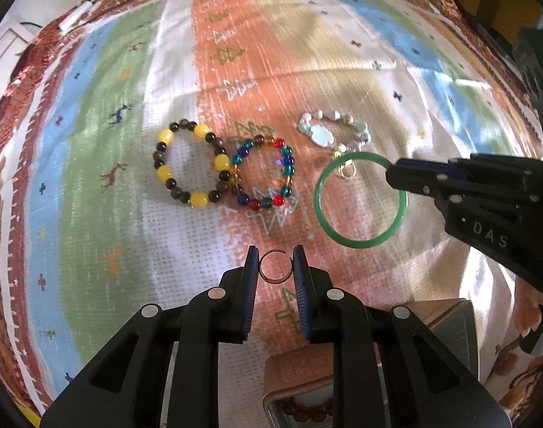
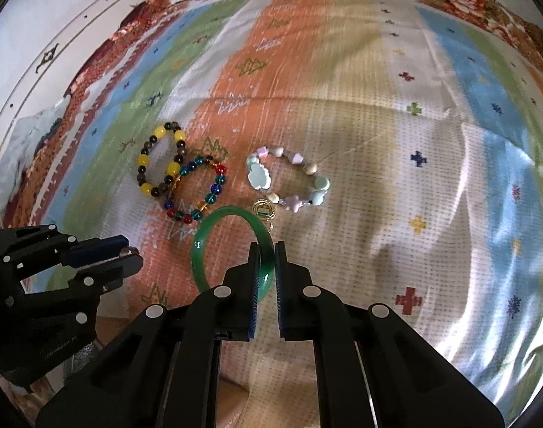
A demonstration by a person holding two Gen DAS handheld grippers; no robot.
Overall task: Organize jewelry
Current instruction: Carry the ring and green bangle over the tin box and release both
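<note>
Near the middle of the striped cloth (image 1: 307, 53), the right gripper (image 2: 266, 249) is clamped on the rim of the green bangle (image 2: 203, 246), which lies beside the pastel bead bracelet (image 2: 289, 178). Close by, the left gripper (image 1: 275, 264) holds a small open metal ring (image 1: 275, 266) between nearly closed fingers. Toward the cloth's left edge, the yellow-and-black bracelet (image 1: 189, 164) touches the multicolored bead bracelet (image 1: 262, 174).

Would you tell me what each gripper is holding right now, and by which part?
The left gripper pinches a small open metal ring across its sides. The right gripper clamps the green bangle on one stretch of its band.
</note>
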